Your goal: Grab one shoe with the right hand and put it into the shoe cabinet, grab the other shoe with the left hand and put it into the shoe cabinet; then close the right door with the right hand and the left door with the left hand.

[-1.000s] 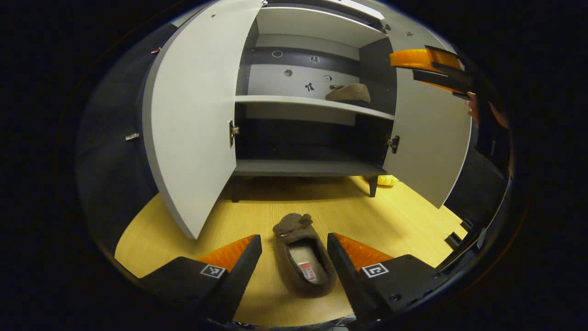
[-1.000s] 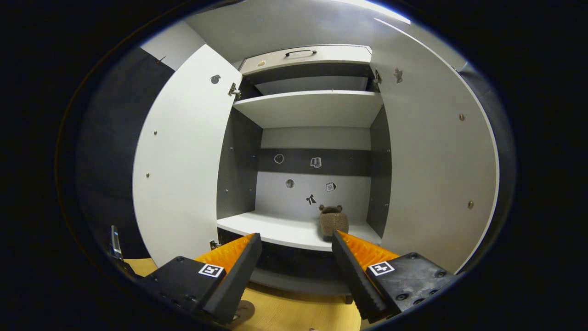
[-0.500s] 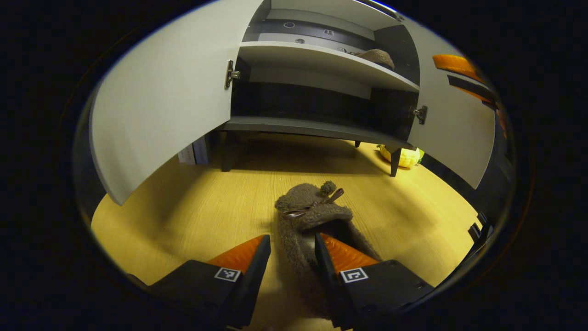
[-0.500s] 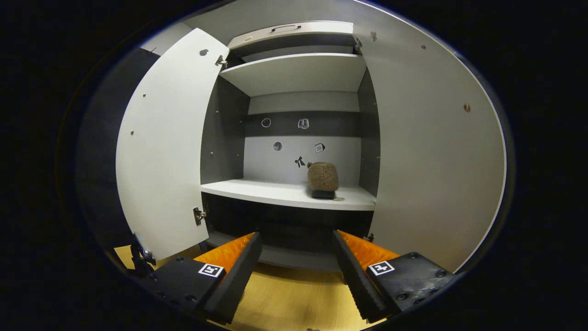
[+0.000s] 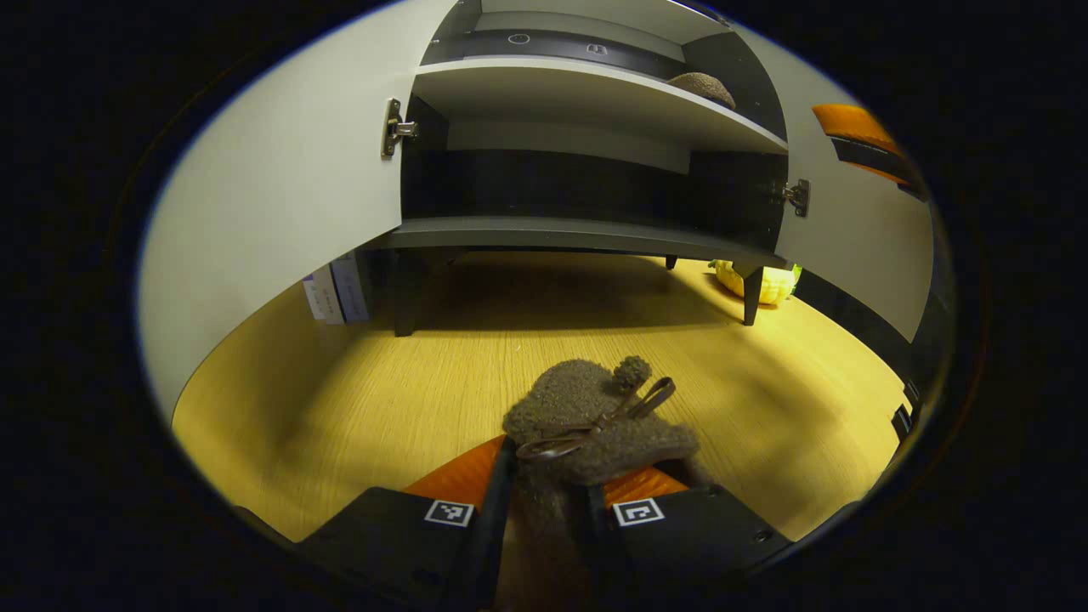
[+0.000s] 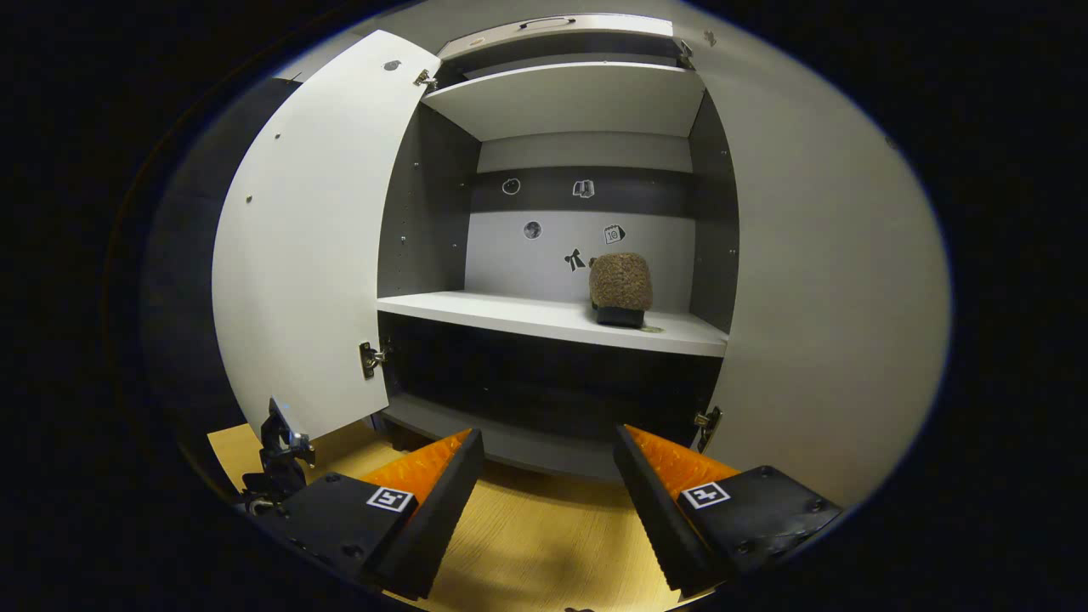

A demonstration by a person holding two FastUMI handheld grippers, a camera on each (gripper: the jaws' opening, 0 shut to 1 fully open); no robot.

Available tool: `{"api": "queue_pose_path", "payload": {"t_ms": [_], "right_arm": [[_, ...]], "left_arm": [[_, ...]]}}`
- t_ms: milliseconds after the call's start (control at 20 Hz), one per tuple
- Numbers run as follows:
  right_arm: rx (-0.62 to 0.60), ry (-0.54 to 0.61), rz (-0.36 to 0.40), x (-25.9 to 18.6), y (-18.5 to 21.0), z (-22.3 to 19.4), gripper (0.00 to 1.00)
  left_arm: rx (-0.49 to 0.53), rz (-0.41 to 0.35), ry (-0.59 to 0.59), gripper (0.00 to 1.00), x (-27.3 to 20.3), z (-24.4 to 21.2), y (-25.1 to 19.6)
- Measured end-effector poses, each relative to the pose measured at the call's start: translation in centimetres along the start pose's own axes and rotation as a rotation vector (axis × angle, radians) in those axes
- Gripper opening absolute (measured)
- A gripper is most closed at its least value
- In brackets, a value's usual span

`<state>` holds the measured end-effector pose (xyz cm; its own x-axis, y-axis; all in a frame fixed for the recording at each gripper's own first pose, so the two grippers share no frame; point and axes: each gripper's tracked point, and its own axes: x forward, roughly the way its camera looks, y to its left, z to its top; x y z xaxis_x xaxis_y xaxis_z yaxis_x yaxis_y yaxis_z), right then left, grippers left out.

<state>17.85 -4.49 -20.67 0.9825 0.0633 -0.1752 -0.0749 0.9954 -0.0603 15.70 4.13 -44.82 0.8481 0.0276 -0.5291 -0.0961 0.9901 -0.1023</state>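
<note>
While one shoe [image 6: 621, 287] sits on the shelf [image 6: 544, 316], half done. Left gripper [image 5: 548, 501] pinched on the other shoe [image 5: 595, 421], low over the floor [image 5: 357, 399]. Right gripper [image 6: 548, 497] spread wide, holding nothing. Left to do: shelve that shoe, shut both doors [image 6: 306, 238].

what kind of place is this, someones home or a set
Most likely a staged booth imitating a home entryway: a shoe cabinet stands open on a wood-look floor, one fuzzy slipper on its shelf, another slipper in the left tool.
</note>
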Motion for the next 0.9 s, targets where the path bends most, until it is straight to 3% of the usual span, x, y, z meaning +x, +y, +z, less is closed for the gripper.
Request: {"api": "queue_pose_path", "payload": {"t_ms": [150, 300, 550, 800, 900], "right_arm": [[-0.001, 0.019, 0.016, 0.7, 0.1, -0.6, 0.99], [0.002, 0.042, 0.033, 1.3, 0.3, -1.4, 0.99], [0.012, 0.048, 0.033, 1.0, 0.2, -0.8, 0.99], [0.032, 0.09, 0.031, -0.3, 0.5, 0.1, 0.99], [0.053, 0.096, 0.04, -1.1, 0.9, 1.0, 0.98]], "left_arm": [[0.024, -0.004, 0.004, 0.36, 1.1, 0.5, 0.2], [0.045, -0.001, 0.003, 0.11, 1.4, 0.9, 0.5], [0.021, -0.012, 0.01, 0.07, -1.4, 2.7, -0.2], [0.058, 0.044, -0.026, 0.07, -10.4, 10.2, -1.0], [0.053, 0.031, -0.063, 0.07, -14.1, 14.1, -2.2]]}}
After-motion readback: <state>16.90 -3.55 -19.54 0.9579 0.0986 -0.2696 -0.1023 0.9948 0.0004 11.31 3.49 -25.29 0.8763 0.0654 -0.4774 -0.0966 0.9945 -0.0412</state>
